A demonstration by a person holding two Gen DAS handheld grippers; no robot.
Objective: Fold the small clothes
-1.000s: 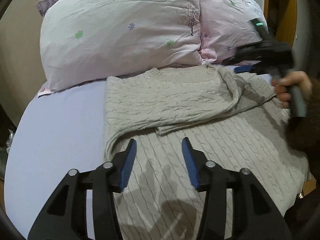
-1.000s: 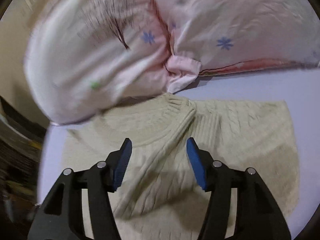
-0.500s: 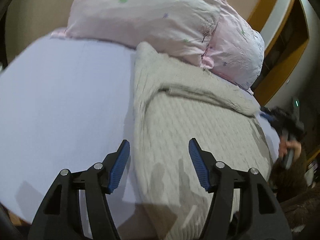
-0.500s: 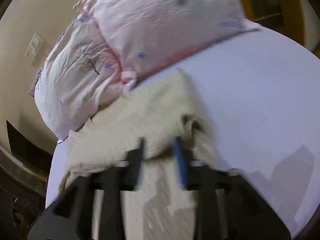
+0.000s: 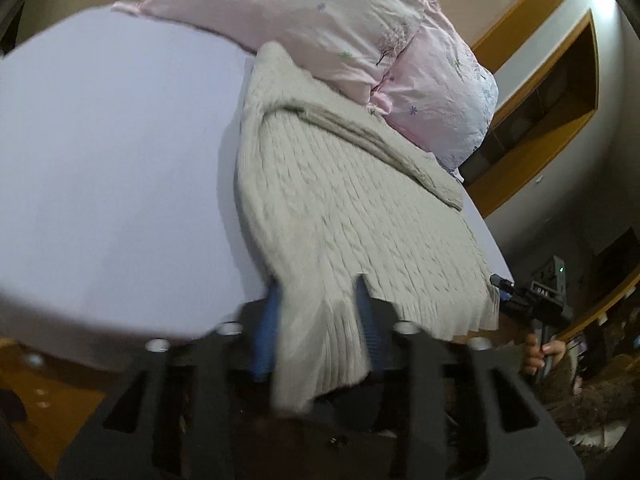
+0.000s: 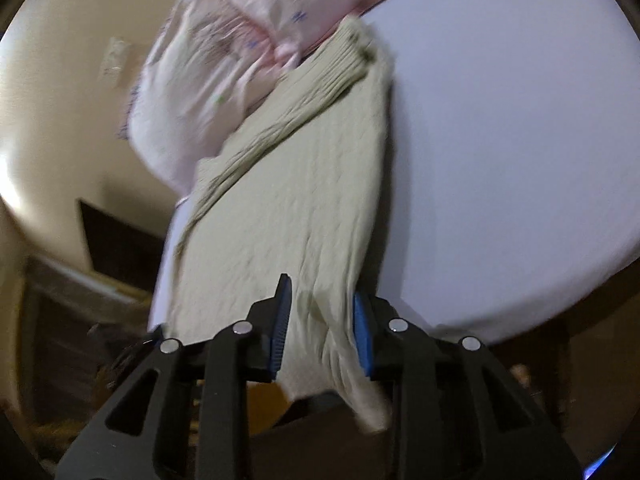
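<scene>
— Sweater (image 5: 360,216) hem first: where do you have it?

— You have a bottom corner between each pair of blue pads. The left gripper (image 5: 316,332) has the hem's left corner bunched between its fingers; the right gripper (image 6: 322,328) has the right corner the same way. Both sets of jaws look narrowed around the knit, but blur keeps me from calling the pinch firm.

— And the rest of it?

— It lies on the bed (image 5: 112,152), stretching straight away from you. Its long axis runs from your tongs up to the collar end, which sits touching the pillows (image 5: 320,20). A sleeve (image 5: 360,132) is folded across the chest, slanting over the body.

— So which way do you move?

— Forward along that axis, I judge. The hem is at your tongs and the collar is the far end, so you carry both corners toward the pillows together. Neither hand is nearer; they sit level on the hem, so keep them even or the fold skews.
</scene>
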